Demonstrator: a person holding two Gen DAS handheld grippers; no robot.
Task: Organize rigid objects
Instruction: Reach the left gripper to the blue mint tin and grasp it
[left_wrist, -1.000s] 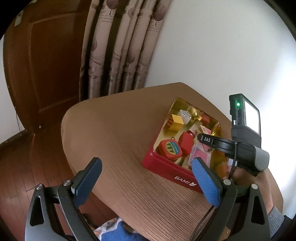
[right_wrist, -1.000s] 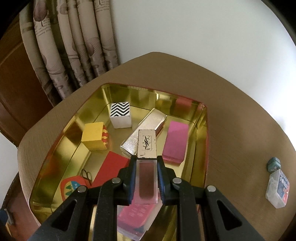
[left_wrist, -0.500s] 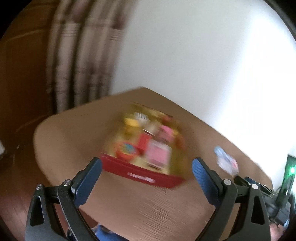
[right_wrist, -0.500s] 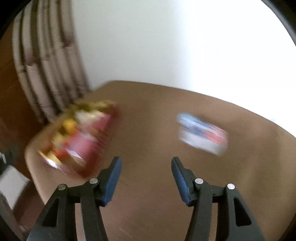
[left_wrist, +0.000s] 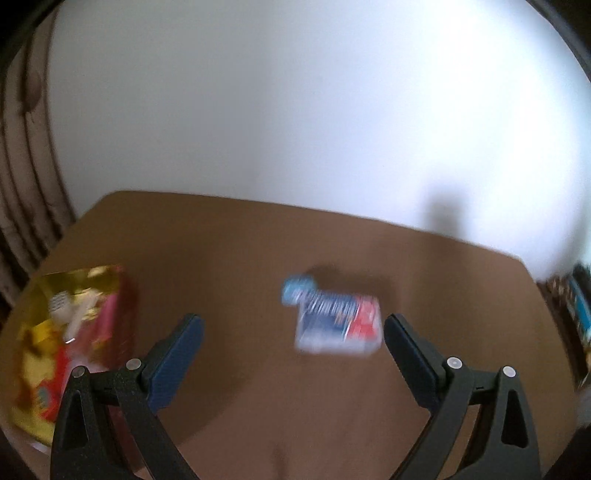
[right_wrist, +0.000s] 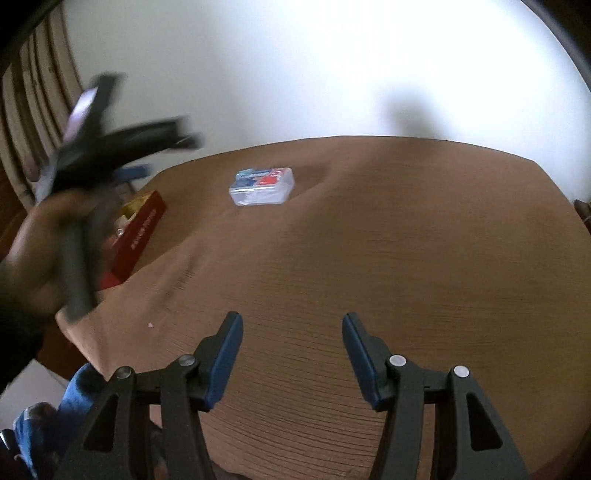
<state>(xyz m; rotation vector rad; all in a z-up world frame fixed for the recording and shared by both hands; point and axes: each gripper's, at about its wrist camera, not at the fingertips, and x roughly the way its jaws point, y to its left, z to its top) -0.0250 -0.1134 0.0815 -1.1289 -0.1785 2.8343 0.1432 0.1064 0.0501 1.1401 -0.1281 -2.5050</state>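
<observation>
Nearest, the right gripper (right_wrist: 291, 354) is seen spread wide above the brown table (right_wrist: 406, 258), with nothing held between its blue pads (right_wrist: 225, 354). The left gripper (left_wrist: 293, 354) is likewise spread wide and empty, hovering just short of a small clear plastic box (left_wrist: 338, 325) that lies on the table between and slightly beyond its fingertips. A blue, white and red label is carried on the box, but the writing cannot be read: it is smeared in the left wrist view and too small in the right. In the right wrist view the same box (right_wrist: 262, 186) is found well apart from the right gripper, towards the far side of the table, with a shadow cast beside it.

To the left, a red tin (right_wrist: 142, 229) with a gold inside is placed near the table edge; white lettering is printed along its red side, though it is not legible. Blurred yellow, pink and red items are seen inside it (left_wrist: 74, 332). The tin is partly hidden in the right wrist view by the left hand (right_wrist: 44, 240) and the blurred dark tool it grips. Farther back, a striped curtain (right_wrist: 40, 110) and a white wall (right_wrist: 332, 74) are seen
</observation>
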